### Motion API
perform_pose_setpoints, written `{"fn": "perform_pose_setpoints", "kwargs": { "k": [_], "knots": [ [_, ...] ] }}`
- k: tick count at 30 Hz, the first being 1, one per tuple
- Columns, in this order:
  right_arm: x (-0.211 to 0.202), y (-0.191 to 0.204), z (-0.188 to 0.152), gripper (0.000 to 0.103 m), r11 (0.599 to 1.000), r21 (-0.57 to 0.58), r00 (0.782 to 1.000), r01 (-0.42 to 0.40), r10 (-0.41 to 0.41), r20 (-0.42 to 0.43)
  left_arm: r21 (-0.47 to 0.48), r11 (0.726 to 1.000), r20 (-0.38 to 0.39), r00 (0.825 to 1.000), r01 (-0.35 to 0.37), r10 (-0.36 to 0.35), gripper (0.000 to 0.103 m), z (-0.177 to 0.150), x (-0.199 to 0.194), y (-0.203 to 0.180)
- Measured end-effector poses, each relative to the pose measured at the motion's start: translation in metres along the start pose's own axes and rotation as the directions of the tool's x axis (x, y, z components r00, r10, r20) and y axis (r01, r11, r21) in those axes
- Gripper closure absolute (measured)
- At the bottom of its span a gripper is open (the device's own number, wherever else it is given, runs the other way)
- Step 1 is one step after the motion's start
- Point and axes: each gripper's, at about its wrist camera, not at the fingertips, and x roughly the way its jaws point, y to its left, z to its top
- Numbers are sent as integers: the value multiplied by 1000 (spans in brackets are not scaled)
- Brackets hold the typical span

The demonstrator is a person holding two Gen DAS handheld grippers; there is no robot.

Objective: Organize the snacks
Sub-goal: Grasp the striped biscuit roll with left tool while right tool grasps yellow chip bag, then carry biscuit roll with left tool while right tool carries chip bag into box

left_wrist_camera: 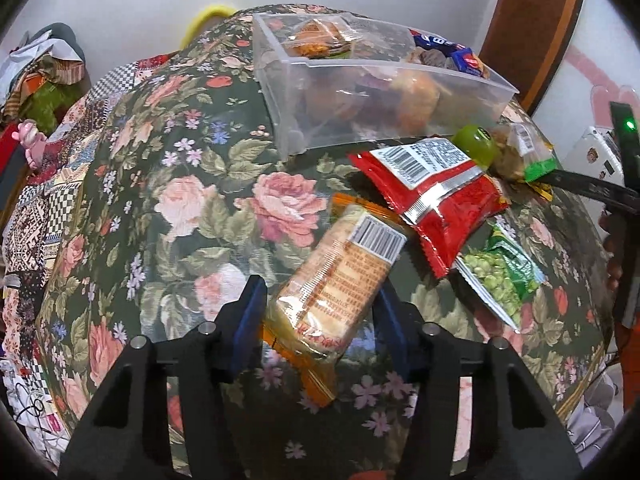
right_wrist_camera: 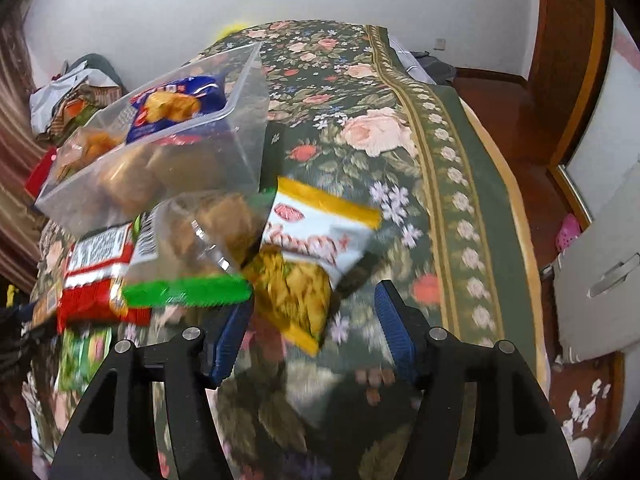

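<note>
**Me:** Crackers first. My left tongs point(left_wrist_camera: 320, 312) stood released, one blue pad on each side of the orange cracker pack point(left_wrist_camera: 340, 284), which lay on the floral counter point(left_wrist_camera: 180, 200) between them. Neither pad seemed to press it yet, so I judged the grasp not made.

**Partner:** What worried you there?

**Me:** The pack lay at a slant across the gap. If I clenched as it stood, the pads could catch a corner and the slick wrapper could twist out or crush the crackers. The red packet point(left_wrist_camera: 436, 200) lay just ahead and to the right of those tongs, its lower end near the far end of the crackers; it might have dragged along.

**Partner:** And the right side?

**Me:** The right tongs point(right_wrist_camera: 316, 328) were released too, holding nothing, with the yellow-and-white chip bag point(right_wrist_camera: 308, 252) just ahead of them. That view was smeared by motion, so I could not tell how squarely they were aimed. Closing blind risked pinching only the sealed edge, or nudging the green-edged bag point(right_wrist_camera: 192, 256) to the left of them.

**Partner:** The bin?

**Me:** The clear bin point(left_wrist_camera: 384, 120) sat farther ahead of both tongs, already holding several snacks. A loosely held pack could have slipped off on the way across.
</note>
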Motion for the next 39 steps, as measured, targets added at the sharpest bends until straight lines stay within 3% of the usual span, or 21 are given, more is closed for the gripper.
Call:
{"fn": "perform_pose_setpoints", "kwargs": {
  "k": [9, 11, 13, 14, 20, 30, 39],
  "knots": [
    [20, 6, 14, 45, 999, -26, 1000, 26, -26, 18, 17, 1000, 23, 1000, -4, 4, 43, 7, 6, -2],
    [19, 5, 12, 65, 999, -30, 1000, 15, -14, 21, 16, 1000, 37, 999, -5, 5, 44, 8, 9, -3],
    [15, 3, 10, 67, 1000, -26, 1000, 9, -8, 23, 2, 1000, 49, 999, -9, 9, 48, 10, 11, -2],
    [14, 2, 8, 68, 1000, -22, 1000, 5, -5, 25, -7, 1000, 54, 998, -9, 9, 56, 10, 10, -2],
    [-2, 0, -7, 69, 999, -36, 999, 8, -7, 34, -47, 999, 64, 998, -3, 6, 67, 7, 1, 3],
    [-51, -6, -17, 70, 998, -49, 994, 38, -32, 109, -97, 995, 152, 988, -16, 31, 68, 9, -43, 7],
    [-97, 9, -6, 70, 997, -72, 977, 1, 14, 215, -66, 998, 261, 965, -5, 22, 68, 25, -88, -10]
  ]
}}
